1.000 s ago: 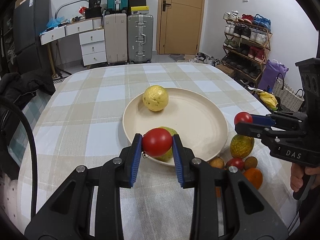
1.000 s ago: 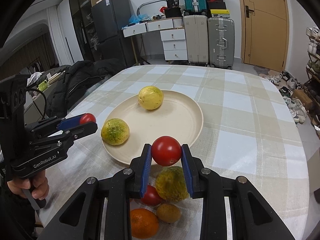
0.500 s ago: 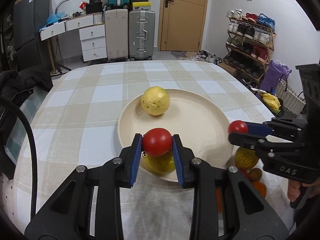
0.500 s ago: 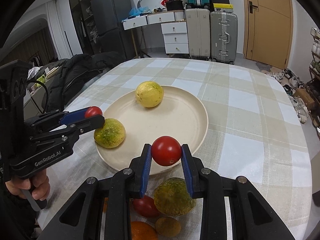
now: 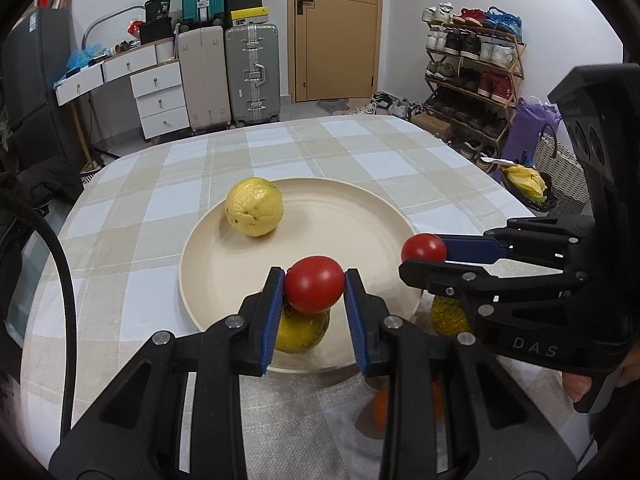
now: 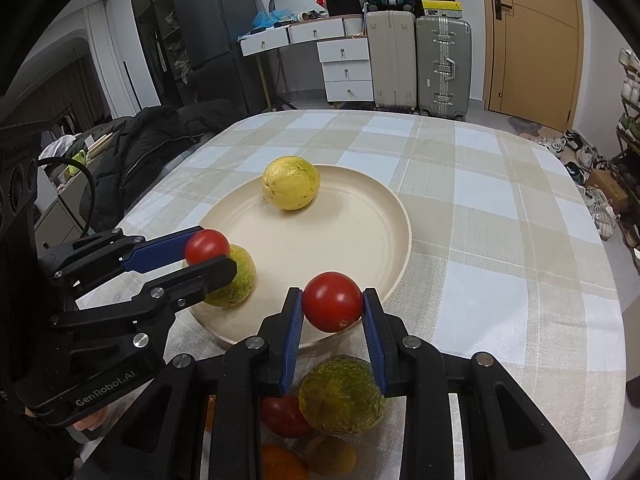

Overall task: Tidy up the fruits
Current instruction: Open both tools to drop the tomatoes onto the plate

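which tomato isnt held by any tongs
The tomato lying on the tablecloth beside the green-orange fruit; the other two are each clamped in tongs.

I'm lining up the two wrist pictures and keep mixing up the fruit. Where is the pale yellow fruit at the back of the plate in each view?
Left wrist view: the pale yellow fruit sits left of centre, on the far left part of the cream plate.
Right wrist view: the same fruit sits just left of centre, at the plate's far edge.
Shared landmark: the grey suitcase against the back wall.
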Tool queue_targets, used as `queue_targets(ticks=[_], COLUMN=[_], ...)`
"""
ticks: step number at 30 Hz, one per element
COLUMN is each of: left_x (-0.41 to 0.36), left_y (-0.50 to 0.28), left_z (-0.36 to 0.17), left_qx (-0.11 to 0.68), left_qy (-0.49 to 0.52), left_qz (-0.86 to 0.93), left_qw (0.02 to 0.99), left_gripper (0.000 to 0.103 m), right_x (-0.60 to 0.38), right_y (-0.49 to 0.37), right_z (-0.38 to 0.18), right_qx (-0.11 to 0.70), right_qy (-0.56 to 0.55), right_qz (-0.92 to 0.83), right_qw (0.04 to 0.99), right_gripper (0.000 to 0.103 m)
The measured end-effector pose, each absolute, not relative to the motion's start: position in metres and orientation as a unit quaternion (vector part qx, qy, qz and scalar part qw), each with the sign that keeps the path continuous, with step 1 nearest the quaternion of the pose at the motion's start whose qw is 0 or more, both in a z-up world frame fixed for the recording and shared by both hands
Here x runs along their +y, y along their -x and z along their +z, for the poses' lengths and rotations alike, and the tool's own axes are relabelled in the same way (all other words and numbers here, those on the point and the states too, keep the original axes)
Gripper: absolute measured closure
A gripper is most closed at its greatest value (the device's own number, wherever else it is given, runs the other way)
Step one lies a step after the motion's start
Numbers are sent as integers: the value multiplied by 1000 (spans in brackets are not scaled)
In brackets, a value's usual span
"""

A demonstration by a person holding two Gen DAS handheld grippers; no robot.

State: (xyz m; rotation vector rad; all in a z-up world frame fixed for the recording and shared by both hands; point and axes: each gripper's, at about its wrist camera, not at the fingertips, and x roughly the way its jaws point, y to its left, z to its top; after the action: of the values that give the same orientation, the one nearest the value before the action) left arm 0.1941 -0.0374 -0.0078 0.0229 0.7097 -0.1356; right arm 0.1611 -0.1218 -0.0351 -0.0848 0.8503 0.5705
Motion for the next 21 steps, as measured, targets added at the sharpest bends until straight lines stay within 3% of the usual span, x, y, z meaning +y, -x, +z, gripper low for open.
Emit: queue_targets(ticks=[17,19,21], left_x=[-42,-41,-39], left_y=[-215,-213,-211], left_z=[-16,-16,-16], left_qx=[361,358,358], left_qy=[-23,-23,-19], left_qz=[-67,-60,-64], left_qw=[930,931,931], left_gripper=[76,76,75], right_x=[-121,-122,-124], right_y=[-169,-167,-163], right_z=[-42,-40,-36], right_qx=[409,404,396], right_qy=[44,43,40], right_qz=[271,270,272], right_qw=[870,873,876], right_gripper=[72,68,57])
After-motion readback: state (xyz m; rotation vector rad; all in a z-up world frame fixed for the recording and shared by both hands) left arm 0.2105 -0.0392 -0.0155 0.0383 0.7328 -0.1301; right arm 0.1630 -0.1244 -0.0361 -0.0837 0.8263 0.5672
